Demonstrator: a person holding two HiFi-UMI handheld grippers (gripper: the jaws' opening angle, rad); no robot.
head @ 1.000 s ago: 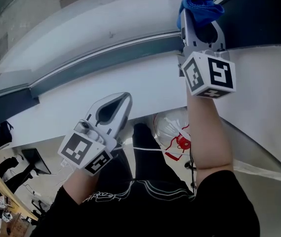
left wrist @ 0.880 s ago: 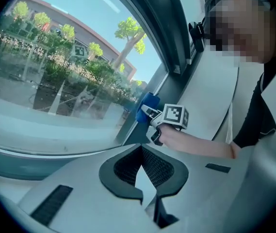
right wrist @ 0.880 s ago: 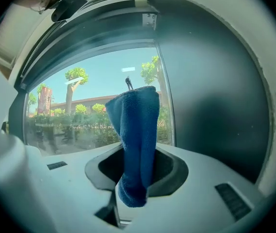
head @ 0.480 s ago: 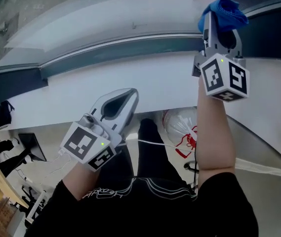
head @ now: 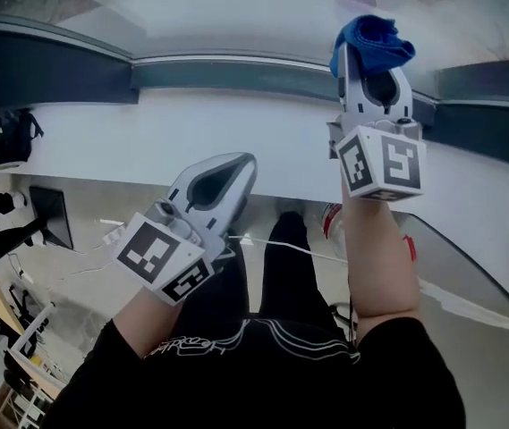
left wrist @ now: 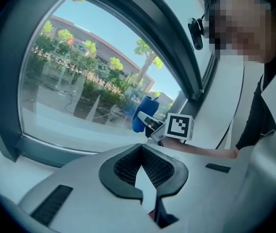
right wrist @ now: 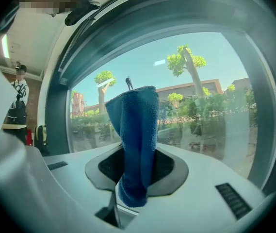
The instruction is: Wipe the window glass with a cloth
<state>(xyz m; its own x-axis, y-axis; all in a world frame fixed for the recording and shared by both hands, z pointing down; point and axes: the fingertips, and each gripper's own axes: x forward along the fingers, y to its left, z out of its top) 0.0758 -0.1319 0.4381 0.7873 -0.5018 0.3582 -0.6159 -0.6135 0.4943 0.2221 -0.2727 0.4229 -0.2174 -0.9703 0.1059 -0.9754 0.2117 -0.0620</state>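
1. Standing up between the clamped jaws of the right hand-held gripper (right wrist: 135, 183), the blue cloth (right wrist: 137, 144) is raised near the glass (right wrist: 201, 106).
2. Only the left gripper view shows it side-on, by the pane's lower edge; contact is unclear.
3. The left hand-held gripper (head: 234, 170) is closed and empty over the white sill (head: 147, 132).
4. A dark frame (head: 236, 71) borders the glass, which runs on bare to the left.

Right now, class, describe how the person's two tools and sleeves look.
Both the left tool and right tool are light grey tapering shells with black textured pads and a white cube with black square markers at the back. A thin white cable trails by the left one. The sleeves are black.
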